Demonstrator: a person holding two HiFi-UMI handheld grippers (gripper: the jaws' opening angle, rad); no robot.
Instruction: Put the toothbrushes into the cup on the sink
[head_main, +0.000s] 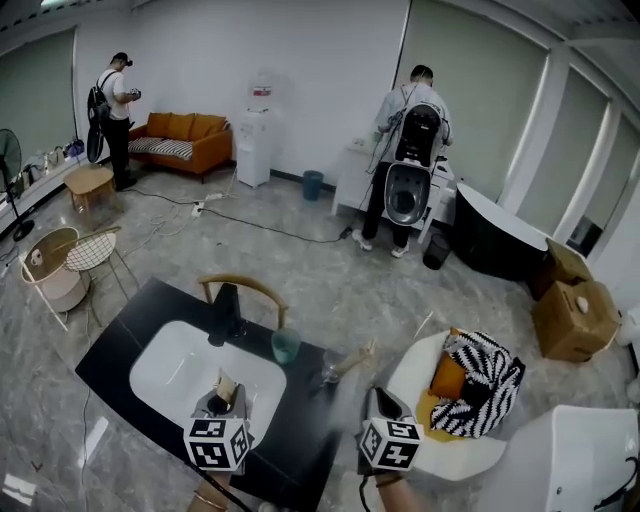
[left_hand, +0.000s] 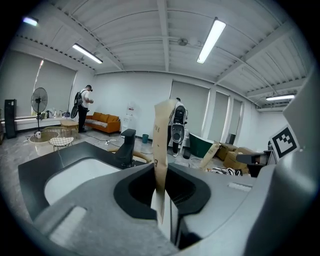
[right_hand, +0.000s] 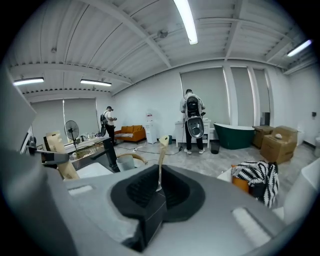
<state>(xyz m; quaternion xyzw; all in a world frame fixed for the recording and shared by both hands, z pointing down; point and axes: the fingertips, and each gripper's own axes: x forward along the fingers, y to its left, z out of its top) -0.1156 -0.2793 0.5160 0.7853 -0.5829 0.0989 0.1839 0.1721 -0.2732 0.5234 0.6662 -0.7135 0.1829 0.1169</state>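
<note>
On the black counter (head_main: 120, 355) with a white basin, a pale green cup (head_main: 286, 345) stands right of the black faucet (head_main: 224, 316). My left gripper (head_main: 226, 392) hovers over the basin's near edge, shut on a tan cardboard toothbrush box (left_hand: 162, 145) that sticks up between its jaws. My right gripper (head_main: 378, 398) is at the counter's right end, shut on a thin bamboo toothbrush (right_hand: 161, 160) whose head points up and forward. That toothbrush (head_main: 350, 362) reaches toward the cup from the right without touching it. In the right gripper view the cup (right_hand: 125, 162) lies ahead to the left.
A wooden chair (head_main: 243, 290) stands behind the counter. A white seat with a striped cushion (head_main: 485, 385) is close on the right. Farther off are cardboard boxes (head_main: 572, 318), a dark bathtub (head_main: 495, 235), an orange sofa (head_main: 185, 140) and two standing people.
</note>
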